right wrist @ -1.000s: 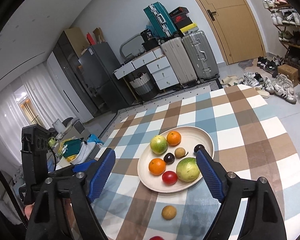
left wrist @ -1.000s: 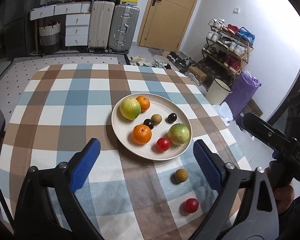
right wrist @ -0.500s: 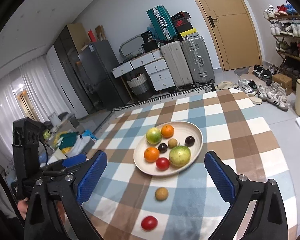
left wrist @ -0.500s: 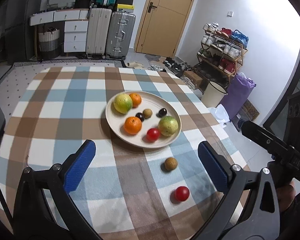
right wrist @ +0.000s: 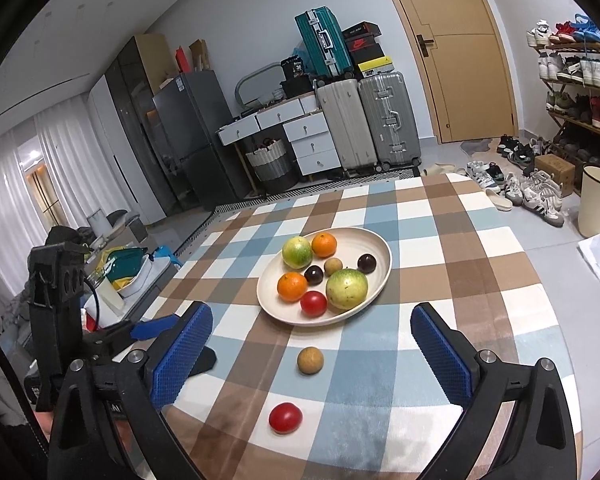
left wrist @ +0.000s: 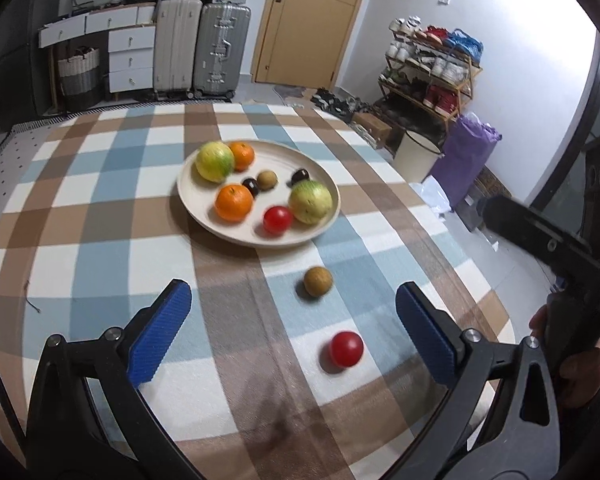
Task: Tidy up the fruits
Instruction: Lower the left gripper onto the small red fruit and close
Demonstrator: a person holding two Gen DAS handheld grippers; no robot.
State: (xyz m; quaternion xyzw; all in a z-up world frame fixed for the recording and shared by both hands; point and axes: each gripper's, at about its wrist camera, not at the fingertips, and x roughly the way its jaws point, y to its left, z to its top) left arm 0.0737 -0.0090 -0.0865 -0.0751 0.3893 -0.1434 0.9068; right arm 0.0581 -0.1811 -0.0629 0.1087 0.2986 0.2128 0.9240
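Note:
A cream plate [left wrist: 204, 216] [right wrist: 380, 248] on the checked tablecloth holds two oranges, two green-yellow fruits, a red tomato, two dark plums and a small brown fruit. A loose brown fruit [left wrist: 318, 281] [right wrist: 310, 360] and a loose red tomato [left wrist: 346, 349] [right wrist: 285, 417] lie on the cloth nearer me than the plate. My left gripper [left wrist: 292, 332] is open and empty, above the near cloth, left of both loose fruits. My right gripper [right wrist: 312, 356] is open and empty, with the brown fruit between its fingers in view.
The table's right edge drops to the floor by a white bin [left wrist: 416, 154] and a purple bag [left wrist: 470, 156]. Suitcases [right wrist: 364, 120], drawers and a shoe rack [right wrist: 580, 80] stand beyond the table. The left gripper's body [right wrist: 60, 320] shows at the right wrist view's left.
Both grippers have drawn back toward the near edge of the table and stayed open. The plate looks farther off and the two loose fruits have come fully into view.

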